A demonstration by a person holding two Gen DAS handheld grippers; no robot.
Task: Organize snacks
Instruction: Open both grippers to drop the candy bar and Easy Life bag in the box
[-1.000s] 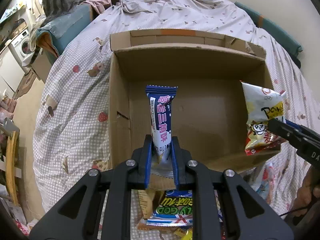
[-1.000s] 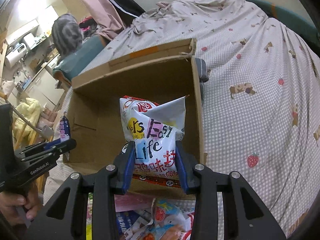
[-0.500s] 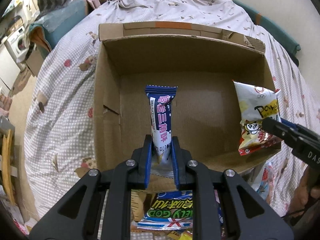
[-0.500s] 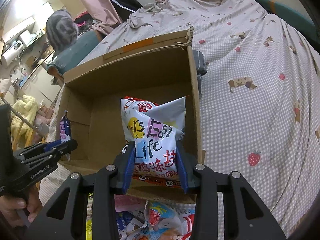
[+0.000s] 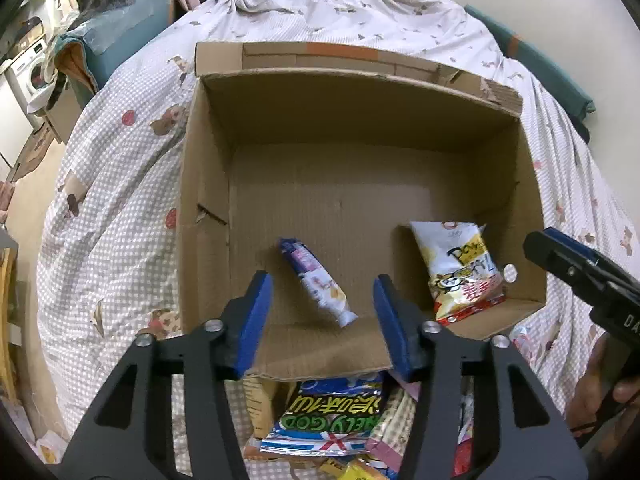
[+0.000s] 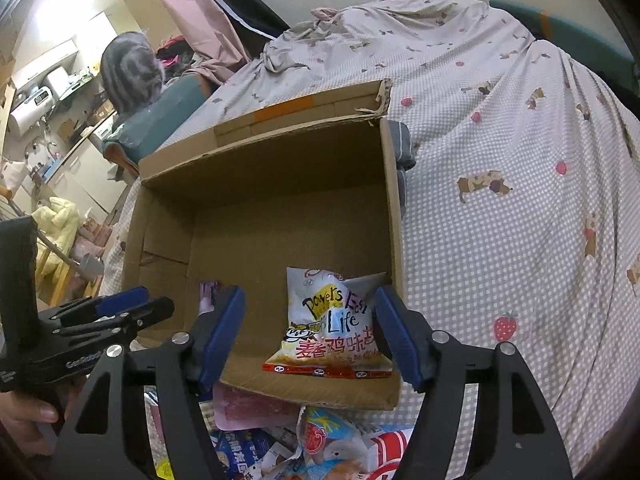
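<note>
Left wrist: loose snack packets heaped before cardboard box

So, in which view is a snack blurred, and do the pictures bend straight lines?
Left wrist view: the blue snack bar is smeared by motion blur between the open left gripper, while the yellow snack bag reads sharp. Right wrist view: that bag is sharp. Both views: fisheye bending curves the cardboard box edges and darkens the corners.

Indoor light was even and moderately bright. Fisheye bending and dark vignette marked all corners. The falling blue packet was motion-blurred; box walls shaded its floor.
</note>
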